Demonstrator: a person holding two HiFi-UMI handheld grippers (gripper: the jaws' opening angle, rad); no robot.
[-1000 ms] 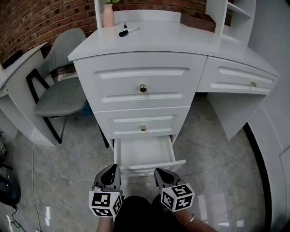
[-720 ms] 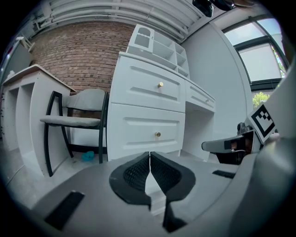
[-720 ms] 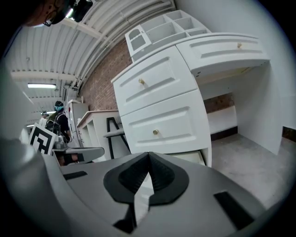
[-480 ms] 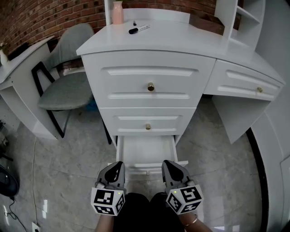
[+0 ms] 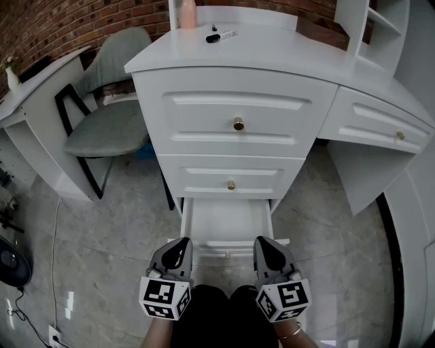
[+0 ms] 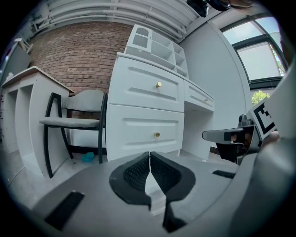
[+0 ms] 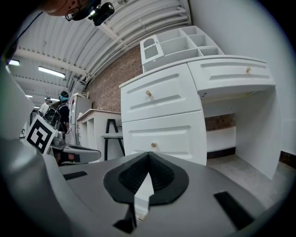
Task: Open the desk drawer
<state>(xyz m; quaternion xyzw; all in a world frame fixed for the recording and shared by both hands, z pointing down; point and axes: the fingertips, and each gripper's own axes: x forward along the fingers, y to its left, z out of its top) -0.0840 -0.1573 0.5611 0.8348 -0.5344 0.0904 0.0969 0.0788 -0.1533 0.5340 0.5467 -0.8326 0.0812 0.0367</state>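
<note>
Stiff, probably light white wooden bottom drawer (image 5: 228, 223), best gripped at small gold knob (image 5: 227, 255); left gripper (image 5: 181, 243), right gripper (image 5: 264, 242) both closed, empty.

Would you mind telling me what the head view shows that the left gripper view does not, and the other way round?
Only the head view: the inside of the open bottom drawer, plus the marker and pink vase on the desk top. Only the left gripper view: the left gripper with jaws closed together on nothing, and a window. Both: the grey chair, the brick wall, and the top drawer and middle drawer, both shut.
</note>
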